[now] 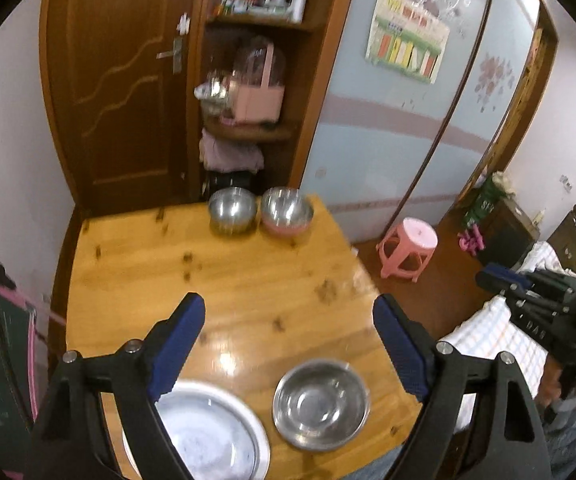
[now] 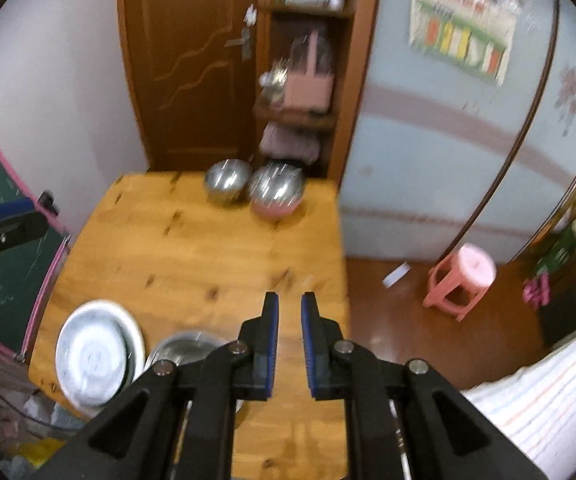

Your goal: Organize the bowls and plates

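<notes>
Hovering above the near edge of the yellow knotty wooden table, left gripper has jaws spread wide, released, holding nothing. Right gripper hangs over the table's near right side, jaws narrowed to a slim gap, nothing between them. Nearest on the table: flat round silver metal plate, and just beside it on its right a small shiny steel bowl, not touching. Far edge: second steel bowl, next to it a steel-lined bowl with pink outer shell. Pink plastic stool on floor beyond. Both views blurred.
</notes>
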A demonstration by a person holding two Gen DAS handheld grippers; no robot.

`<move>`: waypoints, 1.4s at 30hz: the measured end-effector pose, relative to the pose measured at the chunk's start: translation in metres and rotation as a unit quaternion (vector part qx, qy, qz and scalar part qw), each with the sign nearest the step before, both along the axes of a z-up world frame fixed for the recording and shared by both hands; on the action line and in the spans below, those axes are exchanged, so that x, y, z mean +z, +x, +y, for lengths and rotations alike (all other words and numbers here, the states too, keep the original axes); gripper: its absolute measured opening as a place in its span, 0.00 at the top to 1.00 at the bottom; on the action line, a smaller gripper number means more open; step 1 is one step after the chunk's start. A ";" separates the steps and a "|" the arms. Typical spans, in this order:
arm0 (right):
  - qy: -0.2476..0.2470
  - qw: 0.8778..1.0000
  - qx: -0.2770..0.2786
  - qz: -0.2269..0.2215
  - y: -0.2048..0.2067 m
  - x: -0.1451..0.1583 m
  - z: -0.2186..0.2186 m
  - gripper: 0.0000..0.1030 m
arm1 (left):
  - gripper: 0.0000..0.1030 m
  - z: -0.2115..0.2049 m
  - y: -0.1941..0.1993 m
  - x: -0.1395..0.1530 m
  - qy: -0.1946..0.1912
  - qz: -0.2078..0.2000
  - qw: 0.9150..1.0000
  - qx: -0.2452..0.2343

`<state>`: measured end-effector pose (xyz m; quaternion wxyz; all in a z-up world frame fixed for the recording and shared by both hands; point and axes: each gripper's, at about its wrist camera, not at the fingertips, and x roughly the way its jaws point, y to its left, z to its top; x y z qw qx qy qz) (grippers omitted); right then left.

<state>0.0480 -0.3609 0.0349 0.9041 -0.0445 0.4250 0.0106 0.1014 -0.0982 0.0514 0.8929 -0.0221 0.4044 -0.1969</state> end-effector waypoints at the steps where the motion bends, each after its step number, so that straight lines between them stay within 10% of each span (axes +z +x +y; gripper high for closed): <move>1: -0.004 1.000 -0.005 -0.009 0.006 0.014 -0.006 0.75 | 0.17 -0.003 0.006 0.010 -0.003 -0.003 1.000 0.000; 5: -0.024 0.997 -0.033 -0.059 0.029 0.065 -0.031 0.47 | 0.17 -0.014 0.038 0.051 -0.021 -0.027 0.999 0.010; 15: 0.001 0.997 -0.071 -0.029 0.130 0.086 -0.090 0.46 | 0.17 -0.056 0.158 0.034 -0.003 -0.014 0.999 0.052; 28: 0.091 0.989 -0.047 0.110 0.296 -0.073 -0.074 0.46 | 0.17 -0.118 0.297 -0.142 0.068 0.098 0.992 0.036; 42: 0.139 0.963 -0.064 0.222 0.368 -0.210 -0.053 0.46 | 0.38 -0.110 0.350 -0.255 -0.016 0.229 0.970 0.076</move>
